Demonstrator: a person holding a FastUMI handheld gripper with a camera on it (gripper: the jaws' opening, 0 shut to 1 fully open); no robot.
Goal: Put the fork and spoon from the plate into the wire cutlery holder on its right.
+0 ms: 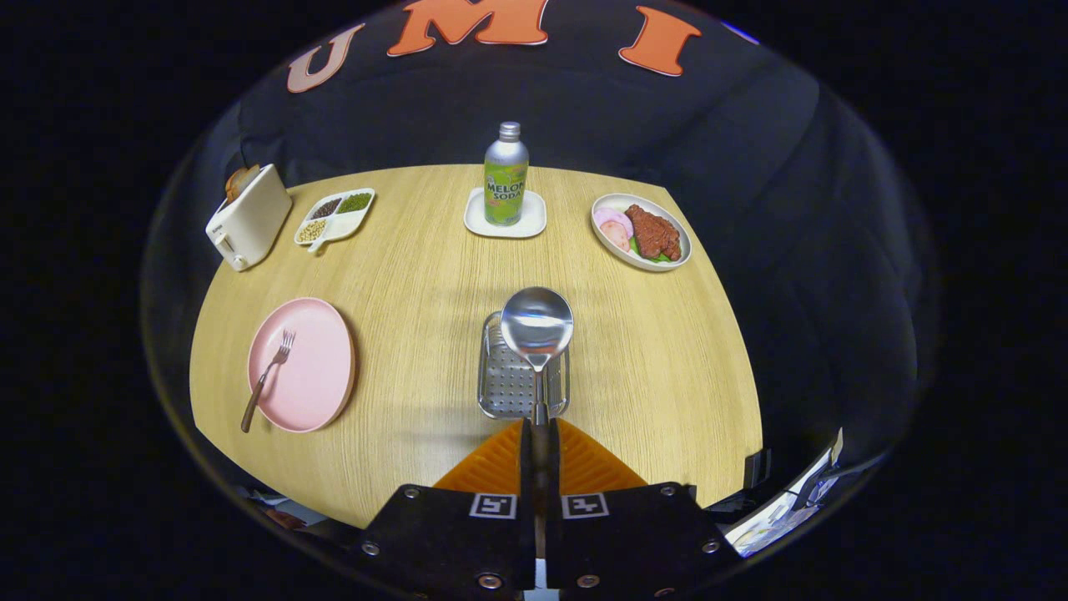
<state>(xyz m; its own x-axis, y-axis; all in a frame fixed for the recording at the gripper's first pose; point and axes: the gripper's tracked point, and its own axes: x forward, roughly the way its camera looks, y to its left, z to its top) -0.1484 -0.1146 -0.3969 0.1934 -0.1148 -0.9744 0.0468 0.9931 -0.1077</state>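
My gripper (540, 427) is shut on the handle of a metal spoon (537, 325), whose bowl points away from me. The spoon hangs above the wire cutlery holder (505, 384), a small metal basket with a perforated bottom that lies just ahead of the fingers. To the left of the holder sits a pink plate (313, 376). On the plate lies a fork (267, 377) with a brown handle, its tines pointing away and its handle end hanging over the plate's near rim.
A green soda bottle (506, 177) stands on a white coaster at the back middle. At the back right rests a white dish of food (641, 232). A toaster (248, 219) and a divided snack tray (334, 215) stand at the back left. The wooden table's edge curves close on both sides.
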